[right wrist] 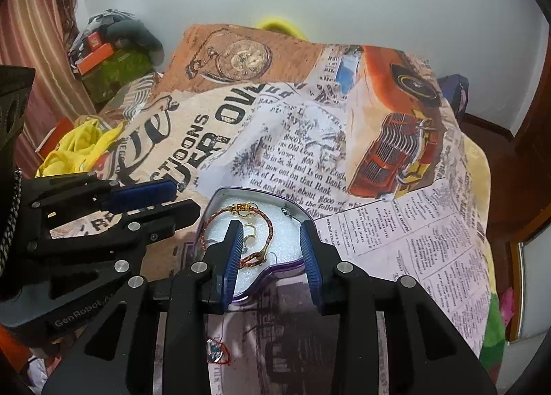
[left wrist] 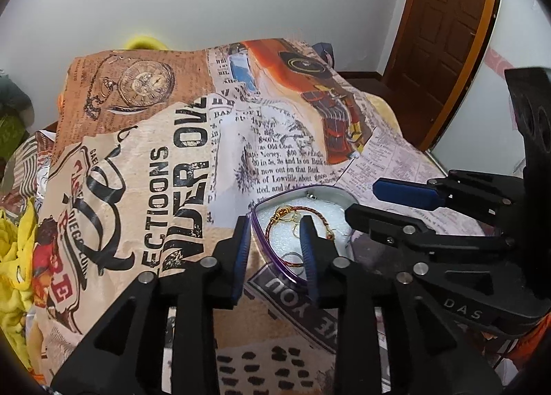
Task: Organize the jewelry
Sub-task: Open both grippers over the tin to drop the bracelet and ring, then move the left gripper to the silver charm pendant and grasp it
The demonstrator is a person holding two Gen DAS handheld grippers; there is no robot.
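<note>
Both claws partly open, empty: left claw (left wrist: 275,250) & right claw (right wrist: 272,250) hover just above heart-shaped tin (right wrist: 220,198); braided bracelet (right wrist: 220,212) lies nearer left.

A home bedroom: printed blanket (left wrist: 165,160), wooden door (left wrist: 444,33), striped curtain (right wrist: 38,43).

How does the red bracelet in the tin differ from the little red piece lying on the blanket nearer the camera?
The red braided bracelet lies inside the heart-shaped tin on white padding; the little red thread piece lies outside it on the printed blanket. The bracelet carries gold beads; the thread piece seems to have a bluish bead. The bracelet forms a wide loop, the thread piece a small one. Both are red and lie loose.
</note>
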